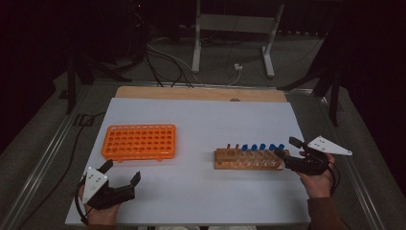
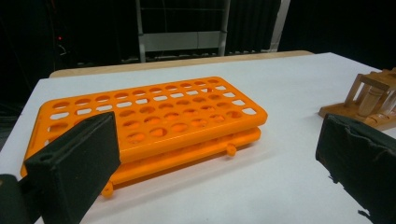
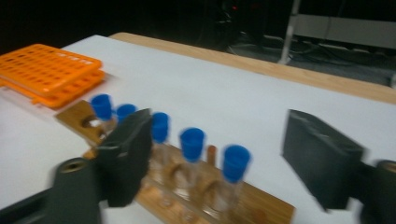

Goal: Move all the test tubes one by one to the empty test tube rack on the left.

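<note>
Blue-capped tubes (image 3: 236,175) stand upright in wooden rack (image 1: 249,159), right side of tabletop (image 1: 201,120). Probably light, slick, breakable, so grab just under cap. Right tongs (image 1: 287,147) apart around end tube, not clamped. Left tongs (image 1: 122,170) wide apart, empty, near orange rack (image 1: 139,142).

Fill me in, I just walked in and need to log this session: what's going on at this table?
A person is working with a two-jaw gripper in each hand. The right gripper is at the end of a wooden rack holding blue-capped tubes, jaws open around the nearest tubes without pressing on any. The left gripper rests open near the front edge of the white table, facing an empty orange rack. No tube has been lifted out yet.
</note>
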Motion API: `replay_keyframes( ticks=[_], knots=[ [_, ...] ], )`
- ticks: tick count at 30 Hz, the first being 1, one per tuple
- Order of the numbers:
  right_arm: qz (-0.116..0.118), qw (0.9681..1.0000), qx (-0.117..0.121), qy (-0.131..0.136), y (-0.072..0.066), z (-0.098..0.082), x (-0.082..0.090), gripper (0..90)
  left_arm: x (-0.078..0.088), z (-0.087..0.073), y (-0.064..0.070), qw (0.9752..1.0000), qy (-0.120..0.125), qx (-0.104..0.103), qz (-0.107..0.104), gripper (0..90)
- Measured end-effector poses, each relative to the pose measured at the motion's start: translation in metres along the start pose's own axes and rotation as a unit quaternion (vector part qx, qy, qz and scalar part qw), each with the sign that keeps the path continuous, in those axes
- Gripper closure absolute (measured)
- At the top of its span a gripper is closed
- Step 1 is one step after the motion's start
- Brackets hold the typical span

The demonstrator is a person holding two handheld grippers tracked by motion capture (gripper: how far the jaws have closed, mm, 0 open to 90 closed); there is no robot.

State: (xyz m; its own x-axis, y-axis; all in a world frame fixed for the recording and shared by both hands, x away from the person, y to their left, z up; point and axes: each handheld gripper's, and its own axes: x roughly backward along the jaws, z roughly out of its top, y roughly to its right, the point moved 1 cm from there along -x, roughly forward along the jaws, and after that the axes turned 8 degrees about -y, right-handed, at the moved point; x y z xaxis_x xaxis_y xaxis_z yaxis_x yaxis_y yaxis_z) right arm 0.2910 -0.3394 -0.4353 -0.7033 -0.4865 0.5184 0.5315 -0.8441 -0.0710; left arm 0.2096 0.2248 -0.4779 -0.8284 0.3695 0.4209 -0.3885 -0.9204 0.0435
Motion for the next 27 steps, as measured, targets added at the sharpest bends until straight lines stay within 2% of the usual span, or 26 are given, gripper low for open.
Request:
replay_keyframes(
  ticks=[3, 6, 8, 13, 22, 27],
  knots=[
    [0.018, 0.9998, -0.01, -0.008, 0.007, -0.005, -0.003, 38.3, -0.001, 0.0, 0.002, 1.0, -0.002, -0.003, -0.001, 0.8],
    [0.006, 0.9998, -0.01, -0.016, 0.011, -0.011, -0.006, 49.3, -0.001, 0.0, 0.002, 1.0, -0.002, -0.003, -0.001, 0.8],
    [0.012, 0.9996, -0.014, -0.02, 0.014, -0.015, -0.008, 55.7, -0.001, 0.0, 0.001, 1.0, -0.001, -0.001, -0.002, 0.8],
    [0.024, 0.9992, -0.007, -0.03, 0.014, -0.021, -0.015, 62.4, -0.001, 0.0, 0.001, 1.0, -0.002, -0.002, -0.002, 0.8],
    [0.012, 0.9984, 0.025, -0.05, 0.009, -0.023, -0.024, 74.8, -0.002, 0.0, 0.001, 1.0, -0.004, -0.002, 0.0, 0.8],
    [0.013, 0.9983, 0.026, -0.05, 0.008, -0.025, -0.025, 76.2, -0.002, 0.0, 0.001, 1.0, -0.004, -0.002, 0.0, 0.8]
  ],
)
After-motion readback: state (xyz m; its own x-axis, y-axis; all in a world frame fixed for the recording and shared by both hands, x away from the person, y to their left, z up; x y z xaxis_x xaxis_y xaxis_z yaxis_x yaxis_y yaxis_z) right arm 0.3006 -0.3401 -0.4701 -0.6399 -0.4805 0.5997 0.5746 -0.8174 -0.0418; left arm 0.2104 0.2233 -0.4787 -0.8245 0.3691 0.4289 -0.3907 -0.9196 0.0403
